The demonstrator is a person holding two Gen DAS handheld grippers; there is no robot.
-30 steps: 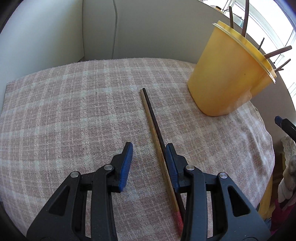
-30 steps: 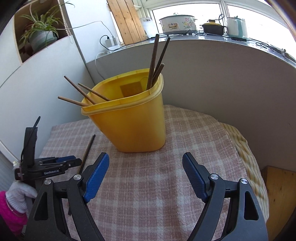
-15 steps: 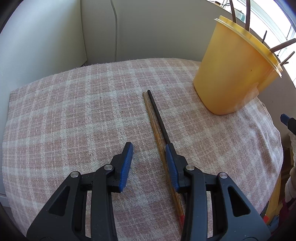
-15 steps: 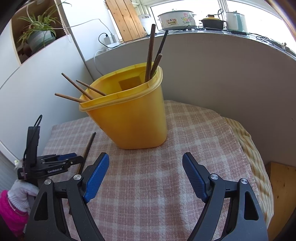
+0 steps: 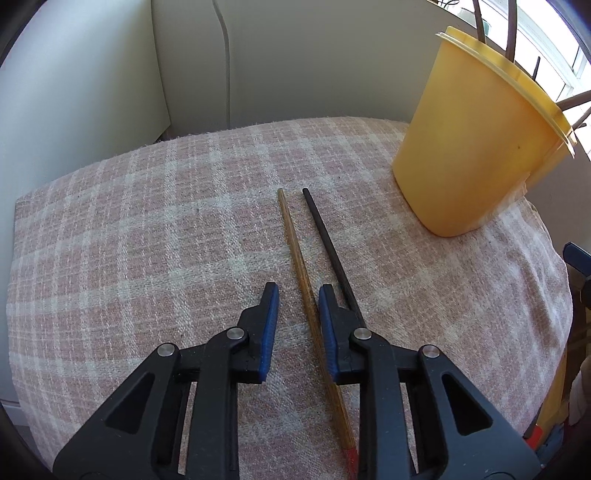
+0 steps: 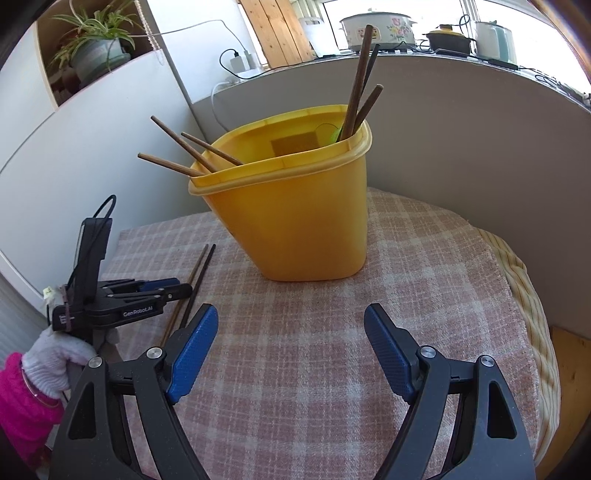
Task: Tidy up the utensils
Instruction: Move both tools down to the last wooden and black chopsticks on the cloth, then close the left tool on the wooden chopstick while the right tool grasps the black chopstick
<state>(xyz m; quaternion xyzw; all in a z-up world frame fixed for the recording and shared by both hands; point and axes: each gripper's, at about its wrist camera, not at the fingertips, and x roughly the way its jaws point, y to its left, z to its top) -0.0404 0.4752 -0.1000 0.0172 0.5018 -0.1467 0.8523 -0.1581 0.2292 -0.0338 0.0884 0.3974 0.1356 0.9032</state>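
Note:
Two chopsticks lie side by side on the pink checked cloth (image 5: 147, 240): a tan one with a red end (image 5: 291, 236) and a dark one (image 5: 325, 236). My left gripper (image 5: 297, 291) hangs low over them, its jaws closing. The tan chopstick runs between the jaws, close to the right pad, with a gap still on the left. The dark one passes outside the right finger. A yellow container (image 6: 295, 221) holds several chopsticks. My right gripper (image 6: 291, 314) stands wide open in front of it, holding nothing. In the right wrist view the left gripper (image 6: 181, 288) shows at the left.
A hand in a white glove (image 6: 55, 354) with a pink sleeve holds the left gripper. White walls stand close behind the cloth. A striped cloth edge (image 6: 532, 295) drops off at the right. A potted plant (image 6: 96, 51) sits on a shelf and cookers (image 6: 376, 26) on the sill.
The left gripper's jaws have narrowed and it has shifted so that only the tan chopstick is between them. The dark chopstick now lies apart from the tan one. The right gripper has hardly moved.

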